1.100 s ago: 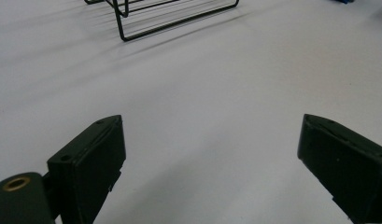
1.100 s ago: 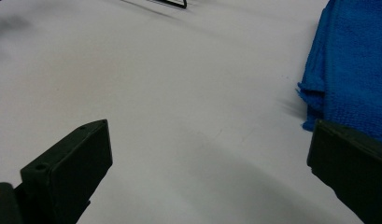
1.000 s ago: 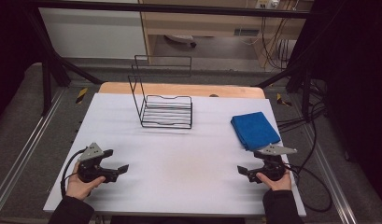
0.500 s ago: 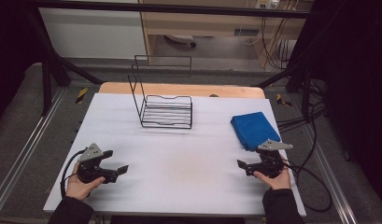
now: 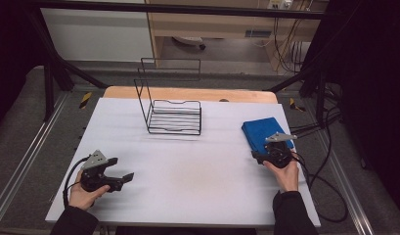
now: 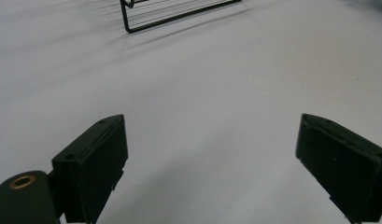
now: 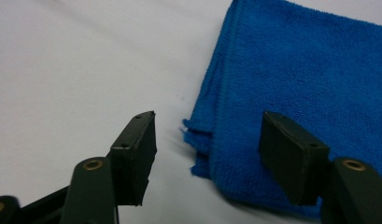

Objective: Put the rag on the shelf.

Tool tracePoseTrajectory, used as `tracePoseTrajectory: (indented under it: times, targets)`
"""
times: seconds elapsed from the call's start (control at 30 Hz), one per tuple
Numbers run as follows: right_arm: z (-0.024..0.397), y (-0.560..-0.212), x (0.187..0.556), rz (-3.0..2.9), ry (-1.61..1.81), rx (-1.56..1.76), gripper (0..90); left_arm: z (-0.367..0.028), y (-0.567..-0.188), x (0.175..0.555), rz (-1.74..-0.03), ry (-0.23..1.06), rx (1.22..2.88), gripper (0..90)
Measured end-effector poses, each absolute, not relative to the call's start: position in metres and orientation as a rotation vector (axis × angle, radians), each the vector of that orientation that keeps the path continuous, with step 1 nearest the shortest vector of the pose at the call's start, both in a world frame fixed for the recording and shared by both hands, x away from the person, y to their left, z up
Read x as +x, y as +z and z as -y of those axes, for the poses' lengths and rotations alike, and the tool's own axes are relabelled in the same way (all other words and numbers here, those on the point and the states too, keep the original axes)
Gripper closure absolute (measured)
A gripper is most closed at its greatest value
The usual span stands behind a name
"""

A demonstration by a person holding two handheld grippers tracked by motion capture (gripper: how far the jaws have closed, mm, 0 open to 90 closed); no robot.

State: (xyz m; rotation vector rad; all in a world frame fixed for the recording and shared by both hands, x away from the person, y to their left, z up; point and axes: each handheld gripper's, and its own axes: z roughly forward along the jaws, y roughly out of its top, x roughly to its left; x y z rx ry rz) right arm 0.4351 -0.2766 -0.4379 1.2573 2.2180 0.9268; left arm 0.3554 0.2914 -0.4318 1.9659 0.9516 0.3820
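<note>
- high view: the right gripper (image 5: 264, 157) sits at the near corner of a folded blue cloth (image 5: 262, 132), which lies on the white table cover (image 5: 197, 171) just ahead of it; the person's right hand (image 5: 284, 172) holds it low to the surface.
- right gripper view: its jaws stand apart, one over bare table and the other over the blue cloth (image 7: 300, 93), with the stacked corner of the folds between them and not yet pinched.
- the left gripper (image 5: 120, 177) rests well away on the opposite side, with nothing between its jaws; in the left gripper view they are spread wide over bare white surface, and the black wire rack (image 6: 177, 11) stands far ahead of them.
- the black wire rack (image 5: 170, 110) is well ahead of both grippers, toward the far middle of the table, and apart from the cloth.
- judgement: the step in hand looks like a grab of the cloth's near corner.
- risk: the corner shows several layers; closing too high may catch only the top fold, so the cloth would fall open when lifted.
- risk: the lower jaw may push the corner along the slick cover instead of sliding under it, bunching the folds.
- risk: a shallow bite at the very edge could slip free, since the cloth is soft and limp.
</note>
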Motion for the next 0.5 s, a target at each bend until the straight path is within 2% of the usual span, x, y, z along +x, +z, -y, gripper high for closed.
tracePoseTrajectory:
  times: [0.23,0.5]
  targets:
    - [0.276,-0.446,0.449,-2.227,0.857,1.249,50.9,-0.292,-0.432,0.355,-0.951,0.383,1.97,9.8]
    - [0.274,-0.45,0.448,-2.238,0.827,1.197,54.9,-0.292,-0.431,0.355,-0.95,0.388,1.964,10.0]
